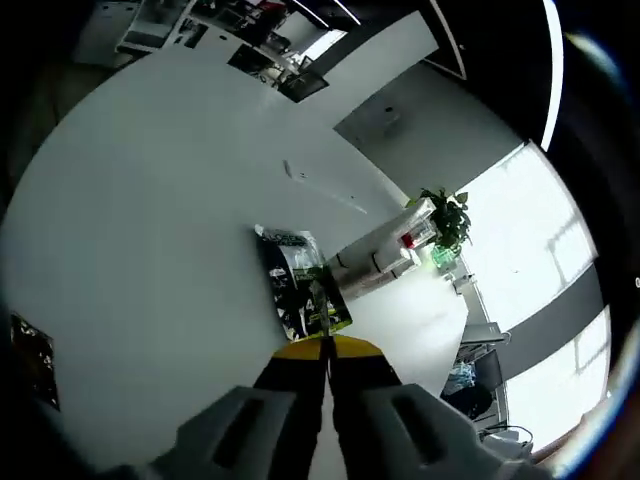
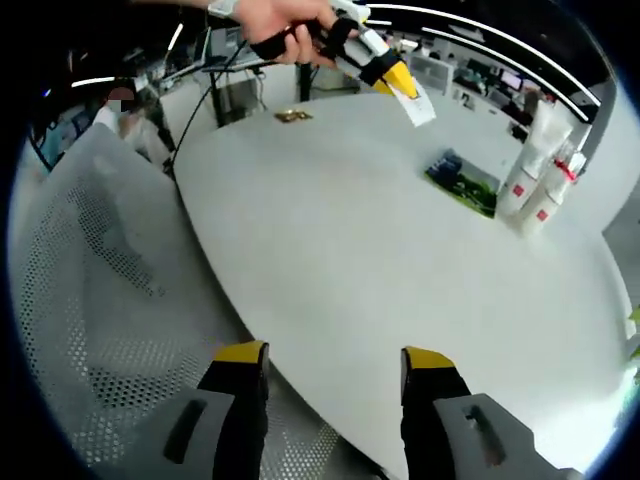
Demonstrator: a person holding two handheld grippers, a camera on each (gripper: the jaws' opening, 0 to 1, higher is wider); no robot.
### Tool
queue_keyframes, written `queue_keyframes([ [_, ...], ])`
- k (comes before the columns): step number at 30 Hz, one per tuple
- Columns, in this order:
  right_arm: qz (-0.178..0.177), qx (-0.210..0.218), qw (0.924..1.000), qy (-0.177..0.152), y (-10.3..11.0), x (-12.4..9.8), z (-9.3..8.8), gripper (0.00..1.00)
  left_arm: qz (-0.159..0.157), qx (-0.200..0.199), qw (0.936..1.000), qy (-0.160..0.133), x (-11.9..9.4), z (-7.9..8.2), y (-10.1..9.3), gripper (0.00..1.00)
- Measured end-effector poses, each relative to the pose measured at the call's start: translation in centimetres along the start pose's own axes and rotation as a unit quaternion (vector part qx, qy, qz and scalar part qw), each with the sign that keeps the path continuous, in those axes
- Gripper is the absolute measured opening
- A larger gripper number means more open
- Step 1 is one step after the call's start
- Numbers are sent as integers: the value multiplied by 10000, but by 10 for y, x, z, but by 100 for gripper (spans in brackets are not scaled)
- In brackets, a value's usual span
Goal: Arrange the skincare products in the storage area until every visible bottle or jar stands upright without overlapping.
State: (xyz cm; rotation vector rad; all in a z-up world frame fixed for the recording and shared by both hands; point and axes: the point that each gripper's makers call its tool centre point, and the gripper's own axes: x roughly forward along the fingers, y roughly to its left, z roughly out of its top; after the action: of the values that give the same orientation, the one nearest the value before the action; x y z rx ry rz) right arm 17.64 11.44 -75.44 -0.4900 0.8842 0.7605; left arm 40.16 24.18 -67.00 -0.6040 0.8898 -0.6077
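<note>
A large round white table is seen in the right gripper view, with a perforated white chair back beside its near edge. Toward the far right of the tabletop, white skincare tubes are stood upright, touching one another, with a dark green packet lying flat just beside them. The right gripper is held low over the near edge, its yellow-tipped jaws spread apart around nothing. Across the table, the left gripper is raised above the surface in a person's hand, and a white card is clamped at its tip. In the left gripper view, its jaws are pressed together on a thin edge.
</note>
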Motion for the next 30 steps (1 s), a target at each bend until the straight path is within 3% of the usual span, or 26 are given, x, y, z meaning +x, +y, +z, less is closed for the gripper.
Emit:
queue_keyframes([
  [10,49,-13,9999,147,1,2,-6,51,408,-183,9990,61,14,11,31,0],
  [15,86,-113,9994,307,2,3,-12,47,442,-287,9986,85,21,13,34,0],
  [30,254,-112,9993,241,8,3,-9,49,697,-495,9962,162,71,44,63,0],
])
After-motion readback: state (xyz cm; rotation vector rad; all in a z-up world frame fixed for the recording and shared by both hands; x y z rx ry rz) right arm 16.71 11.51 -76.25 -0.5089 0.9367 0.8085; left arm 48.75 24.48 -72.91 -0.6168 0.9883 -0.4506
